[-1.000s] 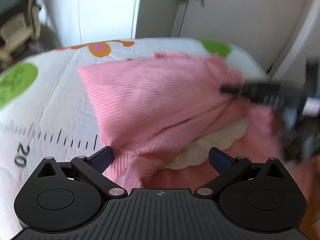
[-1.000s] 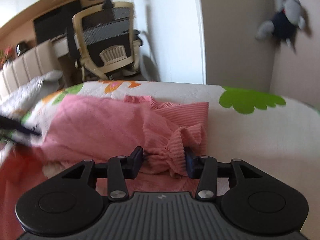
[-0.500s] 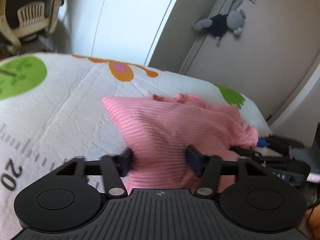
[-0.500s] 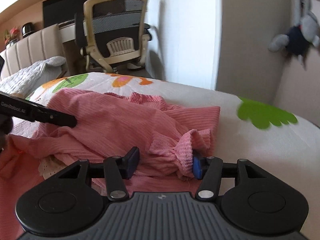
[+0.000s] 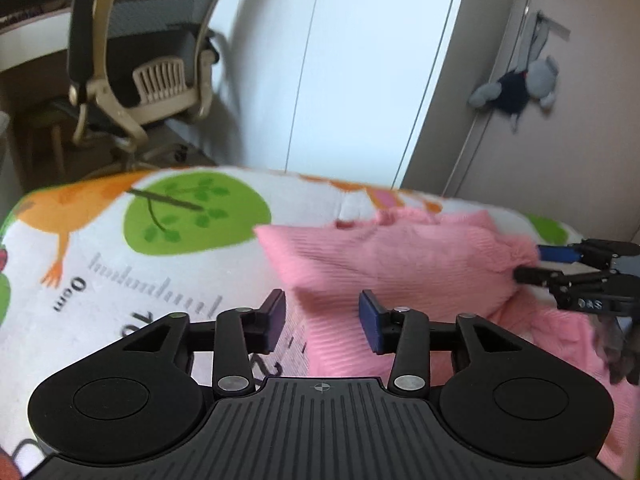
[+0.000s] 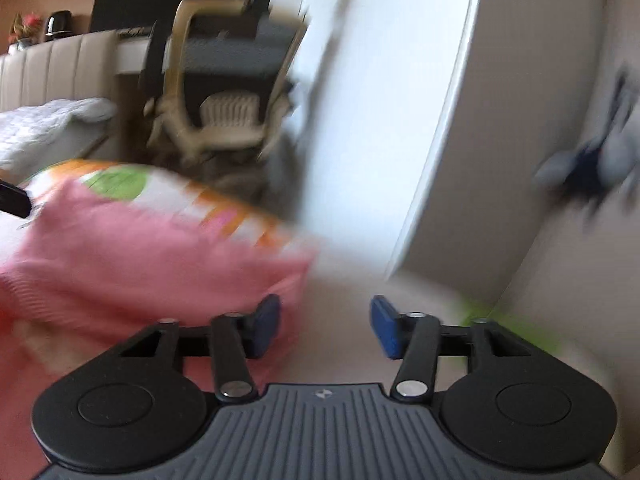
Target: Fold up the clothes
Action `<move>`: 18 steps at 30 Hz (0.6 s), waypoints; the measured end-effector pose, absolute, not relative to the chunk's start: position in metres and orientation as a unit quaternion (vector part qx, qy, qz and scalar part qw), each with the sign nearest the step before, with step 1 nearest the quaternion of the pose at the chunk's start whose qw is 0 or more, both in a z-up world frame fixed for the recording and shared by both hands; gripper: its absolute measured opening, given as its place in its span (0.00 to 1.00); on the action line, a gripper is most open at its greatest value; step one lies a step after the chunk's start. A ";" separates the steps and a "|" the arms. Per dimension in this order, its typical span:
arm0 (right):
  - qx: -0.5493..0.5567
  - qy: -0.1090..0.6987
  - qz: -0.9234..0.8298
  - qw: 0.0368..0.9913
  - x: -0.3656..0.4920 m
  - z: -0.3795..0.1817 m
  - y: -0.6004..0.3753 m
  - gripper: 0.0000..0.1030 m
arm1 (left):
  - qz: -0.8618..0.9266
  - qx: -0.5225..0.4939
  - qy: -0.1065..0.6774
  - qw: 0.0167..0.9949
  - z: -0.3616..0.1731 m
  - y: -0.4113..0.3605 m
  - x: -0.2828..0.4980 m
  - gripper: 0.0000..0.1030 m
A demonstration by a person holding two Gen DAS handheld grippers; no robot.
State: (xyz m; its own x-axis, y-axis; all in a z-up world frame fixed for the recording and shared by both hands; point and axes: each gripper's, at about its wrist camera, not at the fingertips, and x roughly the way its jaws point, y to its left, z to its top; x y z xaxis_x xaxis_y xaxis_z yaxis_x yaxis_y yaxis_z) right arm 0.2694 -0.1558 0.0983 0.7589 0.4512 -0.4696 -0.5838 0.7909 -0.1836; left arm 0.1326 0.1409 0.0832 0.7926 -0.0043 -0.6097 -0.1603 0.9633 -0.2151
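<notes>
The pink ribbed garment (image 5: 400, 264) lies on a bed covered with a white printed mat (image 5: 120, 264), filling the centre and lower right of the left wrist view. Its upper layer looks doubled over the part beneath, with a fold edge running across the middle of the frame.

The left claw (image 5: 322, 318) is partly open, its two blue pads standing apart with pink cloth lying between and below them; nothing is pinched. At the right edge of that same view the right claw (image 5: 536, 262) shows side-on, its tips touching the far end of the garment; from this angle I cannot tell whether cloth sits between them. The right wrist view is heavily blurred, but there the right claw (image 6: 326, 324) plainly stands wide open, with bare mat between its fingers and the pink cloth (image 6: 140, 264) lying to the left of the left finger.

Judging by this, one fold appears laid down and both claws seem free of it, so the step in hand is letting go and repositioning. The next move likely calls for finding a fresh edge or corner, probably the loose fabric at the lower right of the left view, gripping a single layer on each side and carrying it across evenly so the folded part does not drag open.

An office chair (image 5: 132, 64) stands beyond the bed at upper left.
</notes>
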 end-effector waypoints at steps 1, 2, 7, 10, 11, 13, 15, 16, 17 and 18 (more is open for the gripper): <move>-0.149 0.200 0.294 0.923 0.268 0.105 -0.153 0.42 | 0.029 -0.144 0.310 0.939 0.088 0.141 0.132 0.54; -0.127 0.209 0.318 0.916 0.268 0.108 -0.149 0.42 | 0.009 -0.163 0.304 0.939 0.090 0.140 0.134 0.56; -0.126 0.280 0.369 0.877 0.273 0.078 -0.116 0.41 | -0.046 -0.186 0.322 0.927 0.077 0.116 0.150 0.65; -0.111 0.309 0.361 0.873 0.274 0.060 -0.125 0.41 | 0.002 -0.112 0.355 0.928 0.054 0.110 0.154 0.48; -0.092 0.308 0.365 0.874 0.272 0.066 -0.136 0.41 | 0.016 -0.098 0.354 0.930 0.055 0.111 0.150 0.48; -0.067 0.298 0.370 0.877 0.266 0.081 -0.159 0.42 | 0.045 -0.077 0.354 0.931 0.060 0.115 0.141 0.59; -0.087 0.276 0.373 0.882 0.254 0.094 -0.177 0.47 | 0.060 -0.064 0.353 0.931 0.069 0.118 0.129 0.63; -0.107 0.270 0.373 0.881 0.247 0.096 -0.184 0.50 | 0.051 -0.066 0.352 0.932 0.073 0.118 0.121 0.68; -0.127 0.270 0.371 0.879 0.239 0.094 -0.191 0.50 | 0.037 -0.070 0.353 0.932 0.075 0.116 0.113 0.72; -0.147 0.270 0.370 0.877 0.231 0.092 -0.198 0.50 | 0.022 -0.075 0.356 0.931 0.075 0.114 0.105 0.78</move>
State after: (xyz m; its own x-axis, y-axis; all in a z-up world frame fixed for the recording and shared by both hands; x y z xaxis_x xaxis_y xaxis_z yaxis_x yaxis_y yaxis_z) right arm 0.2311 -0.1981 0.0915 0.5805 0.5686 -0.5828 -0.7279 0.6832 -0.0583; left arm 0.1050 0.1140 0.0754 0.7455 -0.0120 -0.6664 -0.0951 0.9877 -0.1242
